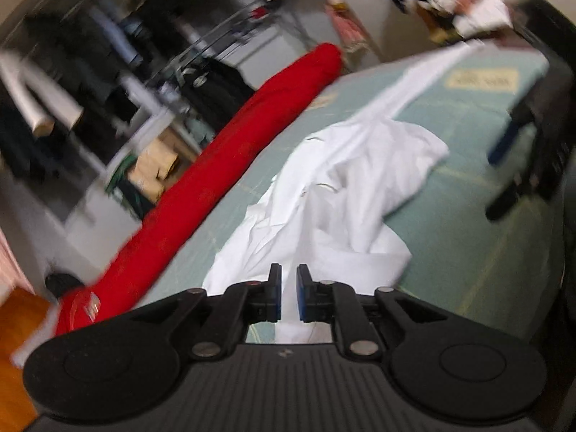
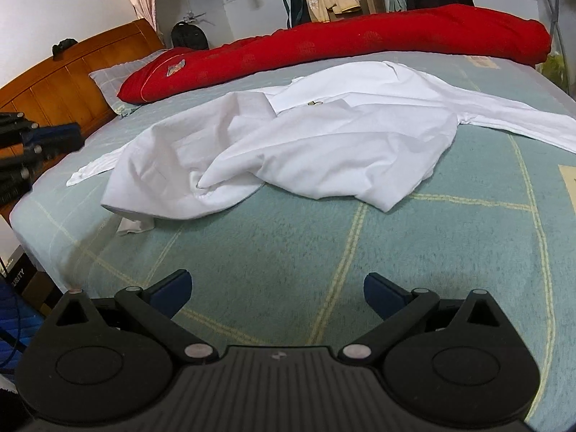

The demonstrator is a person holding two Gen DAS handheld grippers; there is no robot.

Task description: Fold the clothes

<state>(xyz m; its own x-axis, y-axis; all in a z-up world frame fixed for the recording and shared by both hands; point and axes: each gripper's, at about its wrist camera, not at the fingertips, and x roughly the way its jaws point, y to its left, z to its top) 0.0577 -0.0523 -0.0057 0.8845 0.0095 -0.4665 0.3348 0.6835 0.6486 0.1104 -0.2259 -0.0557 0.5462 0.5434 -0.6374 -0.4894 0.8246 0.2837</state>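
A crumpled white long-sleeved shirt (image 2: 324, 136) lies spread across the pale green bed sheet (image 2: 288, 252). One sleeve (image 1: 424, 82) stretches away toward the far corner of the bed. My left gripper (image 1: 289, 273) hovers over the near end of the shirt (image 1: 324, 194). Its jaws stand a narrow gap apart, with white cloth showing behind the gap and nothing pinched. In the right wrist view it (image 2: 77, 138) sits at the left bed edge, clear of the other sleeve end (image 2: 90, 171). My right gripper (image 2: 277, 291) is wide open above bare sheet, short of the shirt's hem.
A long red quilt roll (image 2: 360, 39) lies along the far side of the bed, with a wooden headboard (image 2: 64, 82) and a pillow (image 2: 104, 79) at the left. Clothes racks and a cardboard box (image 1: 154, 169) stand beyond the bed. A pile of folded clothes (image 1: 475, 7) sits at a far corner.
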